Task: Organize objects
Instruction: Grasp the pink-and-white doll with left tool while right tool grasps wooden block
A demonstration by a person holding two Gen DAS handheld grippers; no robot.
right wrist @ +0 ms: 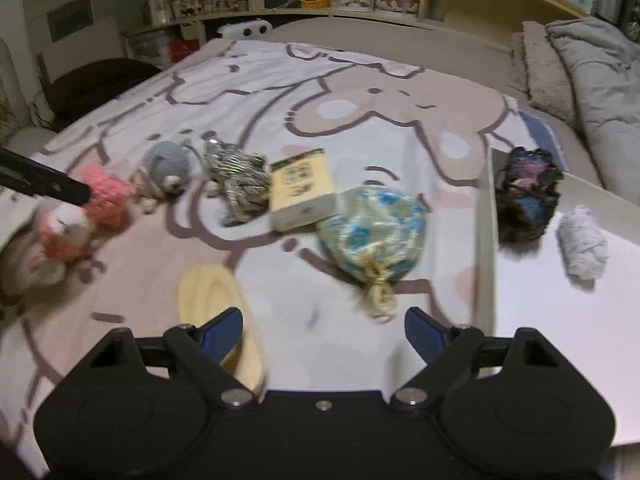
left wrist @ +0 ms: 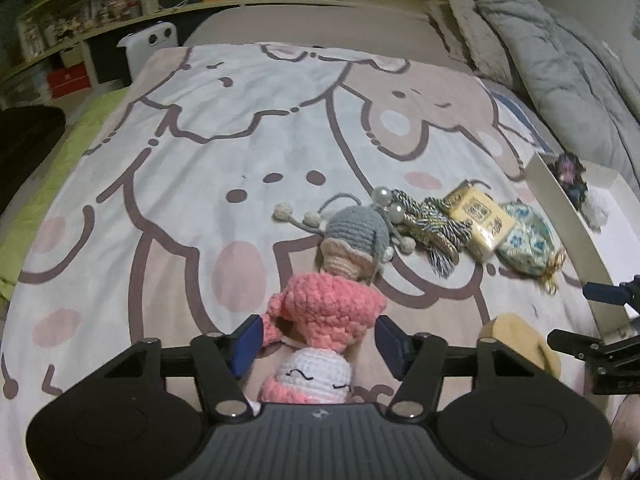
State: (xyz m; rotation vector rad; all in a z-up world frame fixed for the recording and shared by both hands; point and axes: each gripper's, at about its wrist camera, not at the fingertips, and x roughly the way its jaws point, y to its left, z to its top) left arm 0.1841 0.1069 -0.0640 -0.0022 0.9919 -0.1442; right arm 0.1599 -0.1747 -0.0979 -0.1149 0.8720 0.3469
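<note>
1. L gripper [left wrist: 320, 340]: jaws narrowed around the pink crochet doll [left wrist: 320, 312], one pad at each side of its pink cap. Pads look just touching the yarn; a firm squeeze isn't confirmed, so treat it as not yet gripped.
2. Doll lies on the bedspread [left wrist: 200, 160] at approx 6 o'clock in the L wrist view, white face toward the camera, cap touching the grey crochet doll [left wrist: 356, 228] at 12 o'clock of it.
3. To do it well: close on the cap's fattest part, lift straight up, or the grey one's strings may drag along.
4. R gripper [right wrist: 324, 332]: jaws wide, nothing btwn them, hanging over bare cloth; cream pouch [right wrist: 220, 300] under its L finger, floral drawstring bag [right wrist: 372, 232] at 12 o'clock.
5. White tray [right wrist: 560, 300] at 3 o'clock already holds a dark fuzzy item [right wrist: 524, 196] and a white yarn bundle [right wrist: 582, 242]; prob. the drop spot.
</note>
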